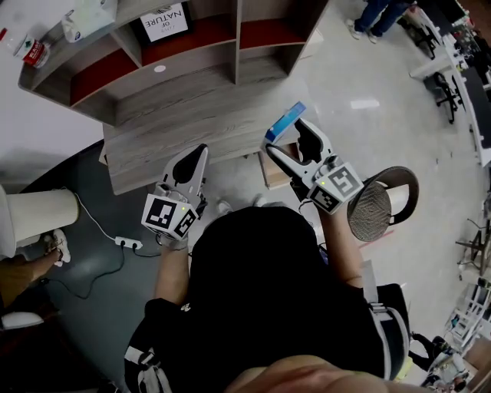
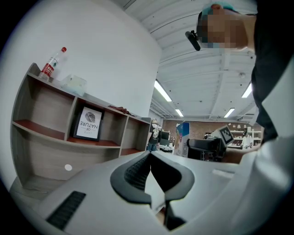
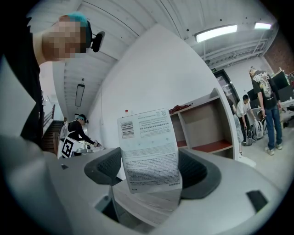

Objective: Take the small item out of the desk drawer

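Note:
My right gripper (image 1: pixel 289 140) is raised over the wooden desk's (image 1: pixel 184 115) right end, shut on a small box (image 1: pixel 285 121) with a blue face and a white printed back. In the right gripper view that box (image 3: pixel 149 147) stands upright between the dark pads (image 3: pixel 104 169), printed side towards the camera. Just below the desk's edge, a brown drawer (image 1: pixel 271 170) shows partly under the right gripper. My left gripper (image 1: pixel 199 153) is at the desk's front edge, shut with nothing in it. In the left gripper view its fingertips (image 2: pixel 150 154) touch, and the box (image 2: pixel 183 138) appears off to the right.
A shelf unit on the desk holds a framed print (image 1: pixel 163 21), with a bottle (image 1: pixel 34 52) on top. A round stool (image 1: pixel 381 202) stands at the right. On the dark floor at left lie a power strip (image 1: pixel 126 243) and cable. People stand far back (image 1: pixel 376 14).

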### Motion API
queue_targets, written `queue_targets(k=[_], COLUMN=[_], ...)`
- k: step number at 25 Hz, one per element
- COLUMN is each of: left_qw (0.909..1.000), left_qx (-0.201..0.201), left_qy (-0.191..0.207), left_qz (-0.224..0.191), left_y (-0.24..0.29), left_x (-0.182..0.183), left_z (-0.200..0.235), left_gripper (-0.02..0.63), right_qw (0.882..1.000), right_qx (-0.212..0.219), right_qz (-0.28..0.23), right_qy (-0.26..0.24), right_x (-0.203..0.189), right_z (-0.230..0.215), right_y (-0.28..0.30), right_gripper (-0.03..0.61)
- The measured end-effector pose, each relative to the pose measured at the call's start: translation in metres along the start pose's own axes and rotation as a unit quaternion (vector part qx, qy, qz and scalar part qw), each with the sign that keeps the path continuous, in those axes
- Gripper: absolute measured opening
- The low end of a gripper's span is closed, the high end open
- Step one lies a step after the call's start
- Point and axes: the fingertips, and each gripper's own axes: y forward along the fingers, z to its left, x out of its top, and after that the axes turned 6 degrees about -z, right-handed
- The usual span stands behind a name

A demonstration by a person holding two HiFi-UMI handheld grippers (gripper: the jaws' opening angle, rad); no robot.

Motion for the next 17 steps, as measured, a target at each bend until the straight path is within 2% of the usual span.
queue_targets(k=[17], left_qw=[1.0], left_qx=[-0.007], left_qy=[-0.004], left_qz=[0.004], left_y=[0.0051], left_x=[-0.0003], left_z=[0.0007], left_gripper=[0.008], right_qw=[1.0], right_qx=[-0.013], right_qz=[-0.002], right_qy=[-0.011], right_x=[-0.0037], right_z=[-0.0041], right_y=[-0.0026], right_gripper=[0.389])
